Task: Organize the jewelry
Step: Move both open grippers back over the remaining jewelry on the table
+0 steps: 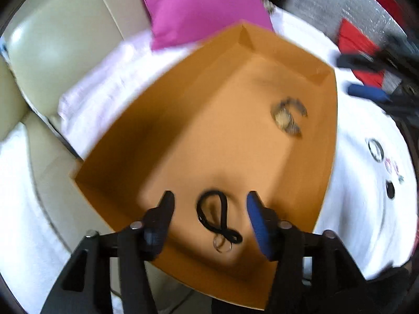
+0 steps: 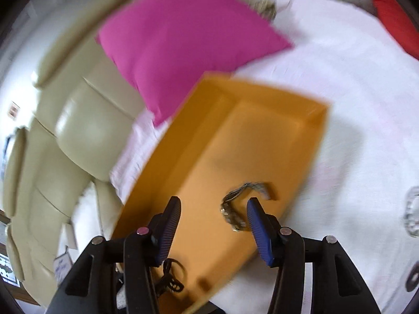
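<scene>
An orange open box [image 1: 332, 130] [image 2: 318, 130] lies on a white cloth. On its floor are a black cord with a metal ring [image 1: 217, 217] [image 2: 170, 280] and a metal watch [image 1: 286, 120] [image 2: 233, 209]. My left gripper [image 1: 209, 198] hangs open over the box; the cord lies loose below and between its fingers, with neither pad touching it. My right gripper [image 2: 213, 202] is open above the watch, which rests on the box floor just left of the blue pad. In the left wrist view the right gripper [image 1: 358, 76] shows blurred beyond the box's right rim.
A pink cushion [image 1: 199, 5] [image 2: 183, 39] leans on a cream leather sofa [image 1: 60, 47] [image 2: 78, 130] behind the box. Several small jewelry pieces [image 1: 377, 150] lie on the white cloth [image 1: 361, 209] right of the box. A red cloth [image 1: 358, 44] lies at far right.
</scene>
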A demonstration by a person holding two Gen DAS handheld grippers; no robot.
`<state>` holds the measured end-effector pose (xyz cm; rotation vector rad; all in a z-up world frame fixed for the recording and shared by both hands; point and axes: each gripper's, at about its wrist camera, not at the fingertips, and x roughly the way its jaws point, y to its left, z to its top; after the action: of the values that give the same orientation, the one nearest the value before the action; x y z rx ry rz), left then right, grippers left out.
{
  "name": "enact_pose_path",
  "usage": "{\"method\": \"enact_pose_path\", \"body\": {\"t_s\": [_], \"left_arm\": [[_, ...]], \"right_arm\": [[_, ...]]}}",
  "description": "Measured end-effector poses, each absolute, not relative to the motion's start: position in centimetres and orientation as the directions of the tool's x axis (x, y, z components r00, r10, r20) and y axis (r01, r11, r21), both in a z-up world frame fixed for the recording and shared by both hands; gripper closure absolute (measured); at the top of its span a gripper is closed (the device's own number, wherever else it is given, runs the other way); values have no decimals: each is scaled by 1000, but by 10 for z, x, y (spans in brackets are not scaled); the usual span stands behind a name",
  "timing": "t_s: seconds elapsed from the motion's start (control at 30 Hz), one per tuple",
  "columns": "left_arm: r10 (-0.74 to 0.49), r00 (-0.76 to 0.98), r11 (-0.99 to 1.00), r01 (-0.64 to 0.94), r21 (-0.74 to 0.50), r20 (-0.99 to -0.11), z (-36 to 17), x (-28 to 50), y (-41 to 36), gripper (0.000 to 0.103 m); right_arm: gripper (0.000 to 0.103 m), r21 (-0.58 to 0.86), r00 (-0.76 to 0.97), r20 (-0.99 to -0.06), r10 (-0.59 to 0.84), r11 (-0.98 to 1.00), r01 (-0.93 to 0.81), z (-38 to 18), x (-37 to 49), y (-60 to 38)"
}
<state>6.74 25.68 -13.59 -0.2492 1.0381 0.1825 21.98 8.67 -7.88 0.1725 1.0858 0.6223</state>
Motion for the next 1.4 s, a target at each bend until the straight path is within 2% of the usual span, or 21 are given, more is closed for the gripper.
{"method": "enact_pose_path", "body": {"t_s": [0.23,0.33,0.47,0.57,0.67,0.73,0.87,1.0,1.17,1.23,1.4], "left_arm": [[132,646,980,-200,0,-752,-70,73,210,41],[107,705,992,-118,32,-701,-51,84,162,38],[39,722,997,17,73,-691,-50,109,93,38],[-18,686,996,78,50,-728,-70,136,55,37],[-7,657,997,63,45,-754,-95,157,38,38],[-1,632,997,57,45,-775,-111,168,33,38],[-33,599,997,79,17,-800,-127,180,27,38],[-153,584,985,152,-78,-797,-132,198,12,37],[-294,524,945,285,-161,-799,-136,208,-24,34],[-290,523,941,310,-138,-801,-138,213,-37,26],[-287,514,943,302,-143,-809,-148,230,-46,25]], "right_arm": [[46,507,489,-667,562,824,-254,-54,200,-99],[46,559,529,-648,548,814,-158,-69,196,-170],[47,649,562,-605,564,758,-62,-93,190,-239],[47,677,548,-601,581,735,-37,-113,191,-249],[48,679,528,-609,592,733,-40,-120,197,-259],[52,685,513,-608,607,727,-48,-127,202,-256],[53,628,521,-657,545,778,-21,-130,214,-248],[53,557,553,-696,457,830,15,-124,209,-259],[53,583,577,-686,443,809,71,-125,200,-278],[53,586,594,-676,436,807,75,-121,198,-284],[53,565,610,-694,381,814,134,-121,194,-308]]}}
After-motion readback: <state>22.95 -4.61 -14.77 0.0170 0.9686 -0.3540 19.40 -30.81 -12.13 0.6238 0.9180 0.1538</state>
